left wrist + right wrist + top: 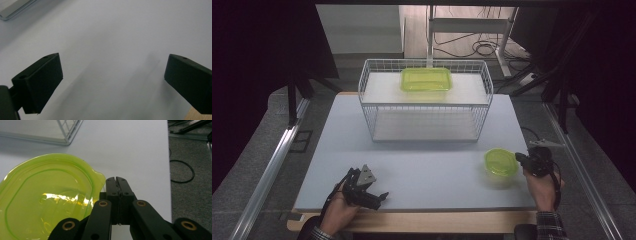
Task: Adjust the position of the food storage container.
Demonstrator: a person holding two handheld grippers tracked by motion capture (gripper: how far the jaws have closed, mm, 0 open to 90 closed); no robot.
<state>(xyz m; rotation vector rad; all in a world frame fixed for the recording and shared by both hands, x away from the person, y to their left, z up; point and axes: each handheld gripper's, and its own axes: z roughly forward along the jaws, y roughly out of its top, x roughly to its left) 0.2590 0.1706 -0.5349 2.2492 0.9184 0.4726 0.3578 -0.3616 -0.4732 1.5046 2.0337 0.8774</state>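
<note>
A round, see-through green container (501, 162) (50, 200) sits on the white table (422, 170) at the front right. My right gripper (521, 158) (116, 180) is just to its right. Its jaws are shut together with nothing between them, their tips beside the container's small rim tab (99, 177). A rectangular green container (426, 79) rests on the upper shelf of a white wire rack (367, 115) at the back middle. At the front left my left gripper (376, 192) (112, 72) hangs low over bare table, jaws wide open and holding nothing.
The rack's lower shelf (424, 125) is bare, and its corner (67, 135) appears in the right gripper view. The table's wooden front edge (422, 220) lies close to both hands. A black cable (182, 171) loops on the floor past the table's right edge.
</note>
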